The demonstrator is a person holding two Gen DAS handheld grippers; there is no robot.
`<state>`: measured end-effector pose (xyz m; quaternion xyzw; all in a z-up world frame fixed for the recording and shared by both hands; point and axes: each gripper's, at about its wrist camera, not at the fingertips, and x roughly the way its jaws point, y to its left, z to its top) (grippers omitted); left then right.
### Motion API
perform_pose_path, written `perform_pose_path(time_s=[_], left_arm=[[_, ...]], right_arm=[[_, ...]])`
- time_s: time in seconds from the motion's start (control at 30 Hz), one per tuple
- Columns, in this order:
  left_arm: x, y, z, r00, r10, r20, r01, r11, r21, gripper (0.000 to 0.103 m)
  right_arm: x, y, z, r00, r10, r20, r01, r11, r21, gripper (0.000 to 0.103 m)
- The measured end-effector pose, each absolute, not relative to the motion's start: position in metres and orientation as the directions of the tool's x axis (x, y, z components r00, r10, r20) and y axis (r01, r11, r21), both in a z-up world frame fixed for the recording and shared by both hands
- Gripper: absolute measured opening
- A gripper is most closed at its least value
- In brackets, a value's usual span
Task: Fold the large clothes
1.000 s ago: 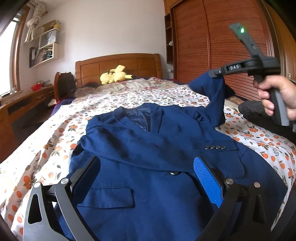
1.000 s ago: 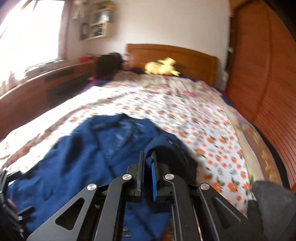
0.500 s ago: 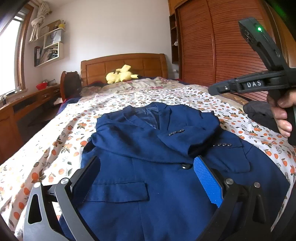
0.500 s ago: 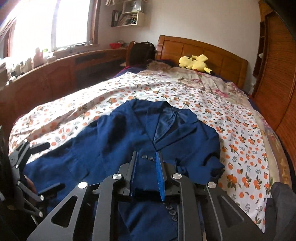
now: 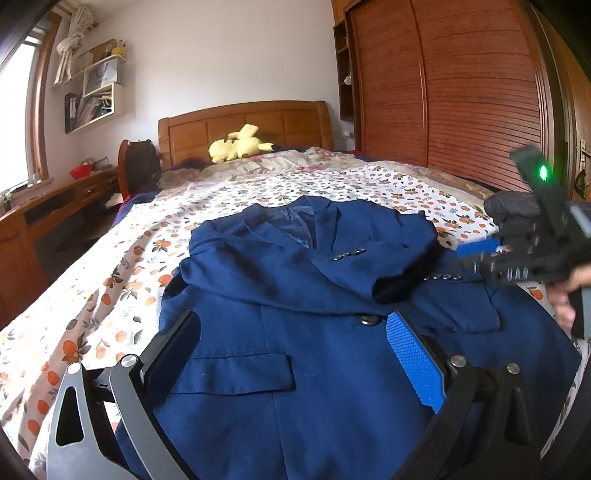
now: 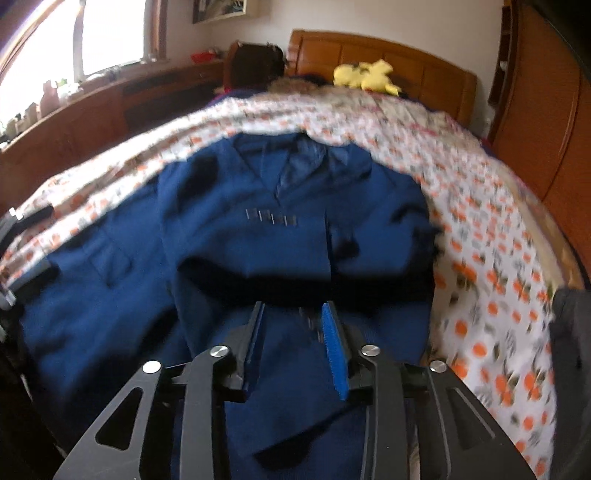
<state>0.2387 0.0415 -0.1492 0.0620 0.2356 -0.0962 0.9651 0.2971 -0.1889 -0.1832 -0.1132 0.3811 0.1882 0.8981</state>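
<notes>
here, navy blazer (image 5: 295,306) flat on floral bedspread (image 5: 110,295)

My left gripper (image 5: 291,358) hung wide open, nothing between its jaws, while my right gripper (image 6: 293,343), gripped by my hand (image 5: 567,295), angled downward, jaws opening, empty.

Daylight came from a window (image 6: 107,33) at the upper left, blown out to white glare in the right wrist view. That view was smeared by motion blur, the floral bedspread (image 6: 491,236) streaked. The left wrist view stayed sharp, save the blurred right gripper (image 5: 476,258) at right. Fisheye bending curved the frame edges, and the corners were dark.
</notes>
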Motion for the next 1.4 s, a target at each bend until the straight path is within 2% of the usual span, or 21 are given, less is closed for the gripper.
perform_pose_path(time_s=[0.03,0.13,0.27,0.4,0.6,0.77,1.0,1.27,1.3,1.33,1.4], left_arm=[[0.239,0.040,-0.150,0.870,-0.153,-0.469,0.214,0.974,0.079,0.101],[0.241,0.038,-0.151,0.865,-0.155,-0.477,0.218,0.973,0.079,0.101],[0.243,0.032,-0.152,0.856,-0.166,-0.489,0.229,0.971,0.071,0.101],[0.246,0.023,-0.150,0.852,-0.173,-0.494,0.241,0.968,0.077,0.101],[0.259,0.000,-0.142,0.841,-0.192,-0.506,0.258,0.964,0.062,0.101],[0.273,-0.030,-0.138,0.836,-0.184,-0.517,0.266,0.960,0.090,0.101],[0.311,-0.070,-0.144,0.782,-0.206,-0.588,0.296,0.953,0.061,0.101],[0.360,-0.118,-0.163,0.727,-0.167,-0.667,0.318,0.942,0.111,0.101],[0.365,-0.122,-0.166,0.717,-0.166,-0.677,0.321,0.941,0.109,0.099],[0.371,-0.128,-0.169,0.701,-0.176,-0.691,0.335,0.937,0.100,0.093],[0.380,-0.135,-0.174,0.678,-0.179,-0.713,0.346,0.933,0.095,0.089]], right_arm=[[0.296,-0.191,-0.192,0.629,0.249,-0.737,-0.422,0.905,-0.055,0.040],[0.296,-0.197,-0.215,0.608,0.244,-0.755,-0.414,0.909,-0.039,0.043],[0.290,-0.197,-0.222,0.621,0.274,-0.734,-0.435,0.900,-0.032,0.054],[0.287,-0.197,-0.219,0.634,0.264,-0.726,-0.430,0.901,-0.048,0.054],[0.262,-0.222,-0.205,0.680,0.303,-0.668,-0.407,0.913,-0.001,0.057],[0.249,-0.242,-0.202,0.677,0.334,-0.656,-0.417,0.908,0.032,0.057],[0.233,-0.268,-0.202,0.673,0.363,-0.645,-0.434,0.899,0.053,0.057],[0.227,-0.291,-0.200,0.676,0.380,-0.632,-0.431,0.899,0.080,0.057],[0.226,-0.294,-0.199,0.679,0.383,-0.626,-0.428,0.900,0.087,0.057],[0.226,-0.296,-0.199,0.684,0.382,-0.622,-0.426,0.901,0.085,0.057],[0.226,-0.298,-0.198,0.689,0.375,-0.620,-0.423,0.903,0.077,0.057]])
